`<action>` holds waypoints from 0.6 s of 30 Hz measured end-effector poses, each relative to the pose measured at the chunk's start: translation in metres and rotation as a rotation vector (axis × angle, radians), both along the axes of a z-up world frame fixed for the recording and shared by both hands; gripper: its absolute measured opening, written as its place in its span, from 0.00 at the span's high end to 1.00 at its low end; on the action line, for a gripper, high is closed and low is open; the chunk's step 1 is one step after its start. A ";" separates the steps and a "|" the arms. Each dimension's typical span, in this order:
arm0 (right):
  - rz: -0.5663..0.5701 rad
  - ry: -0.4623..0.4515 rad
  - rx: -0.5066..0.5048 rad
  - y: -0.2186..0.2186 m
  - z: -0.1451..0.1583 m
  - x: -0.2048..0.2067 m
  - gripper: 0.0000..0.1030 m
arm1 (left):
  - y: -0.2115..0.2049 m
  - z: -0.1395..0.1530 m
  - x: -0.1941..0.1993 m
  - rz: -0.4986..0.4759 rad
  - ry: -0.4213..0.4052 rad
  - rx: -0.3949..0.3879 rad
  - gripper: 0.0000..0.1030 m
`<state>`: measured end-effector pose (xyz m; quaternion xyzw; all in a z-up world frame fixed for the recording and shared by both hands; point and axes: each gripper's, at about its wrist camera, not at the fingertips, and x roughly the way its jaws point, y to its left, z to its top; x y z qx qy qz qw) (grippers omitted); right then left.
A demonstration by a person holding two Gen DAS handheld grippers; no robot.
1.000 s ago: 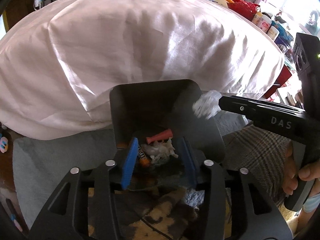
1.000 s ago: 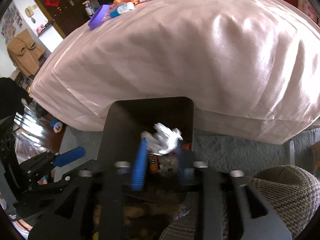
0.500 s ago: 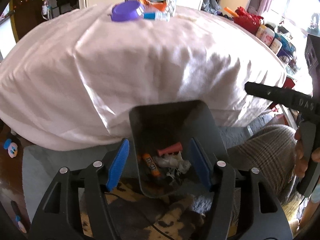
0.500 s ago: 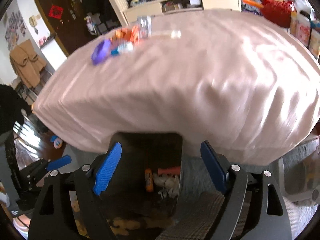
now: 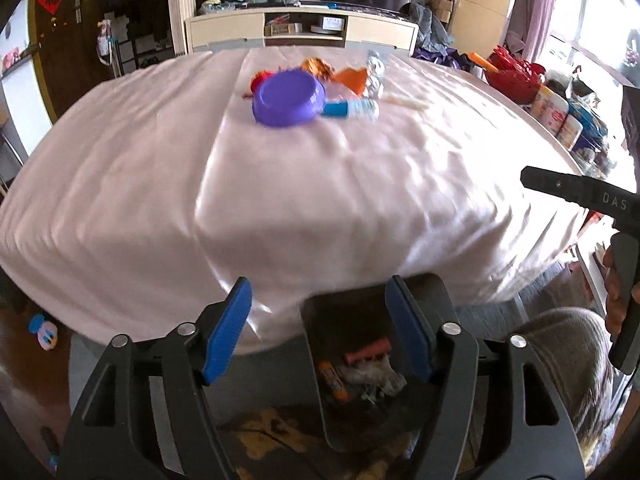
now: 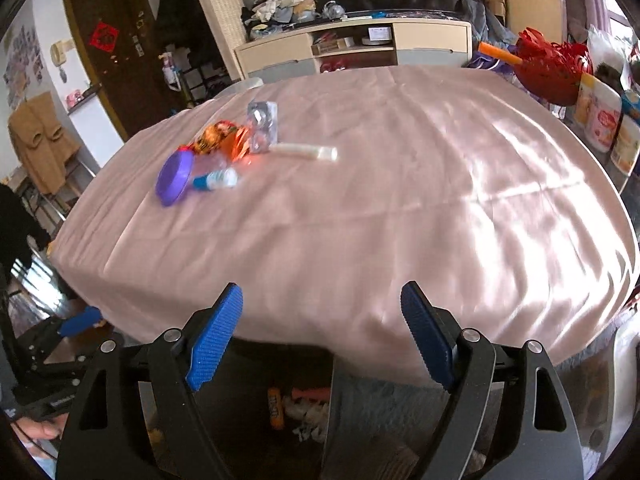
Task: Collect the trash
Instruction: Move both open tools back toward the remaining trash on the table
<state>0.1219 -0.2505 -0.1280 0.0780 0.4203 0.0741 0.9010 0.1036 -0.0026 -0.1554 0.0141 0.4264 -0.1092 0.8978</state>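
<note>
A dark trash bin [image 5: 440, 300] stands on the floor below the table's near edge; it holds a red tube, an orange wrapper and crumpled white paper [image 5: 372, 372]. The bin's contents also show in the right wrist view [image 6: 304, 404]. On the pink tablecloth lie a purple lid [image 5: 288, 98], a blue-capped tube [image 5: 348, 109], orange wrappers [image 5: 348, 78], a foil blister pack [image 6: 262, 126] and a white stick [image 6: 304, 151]. My left gripper [image 5: 320, 332] is open and empty above the bin. My right gripper [image 6: 320, 340] is open and empty at the table's edge.
The table [image 6: 400, 200] is draped in a pink cloth. A cabinet [image 6: 352, 48] stands behind it. Red decorations [image 6: 552, 68] and tins [image 6: 600, 120] crowd the right side. A cartoon toy [image 5: 44, 332] lies on the floor at the left.
The right gripper let go of the crumpled white paper into the bin and opened. Both grippers opened wide and rose from the bin toward table height.
</note>
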 end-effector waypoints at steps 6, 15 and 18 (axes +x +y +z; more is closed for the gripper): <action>0.000 0.017 -0.012 0.002 -0.008 0.037 0.20 | 0.001 0.004 0.039 0.002 -0.009 0.032 0.29; 0.016 0.048 -0.073 0.010 -0.020 0.092 0.20 | -0.002 -0.002 0.101 0.019 0.006 0.065 0.23; 0.028 0.051 -0.106 0.015 -0.021 0.109 0.20 | -0.004 -0.003 0.117 0.016 0.010 0.065 0.21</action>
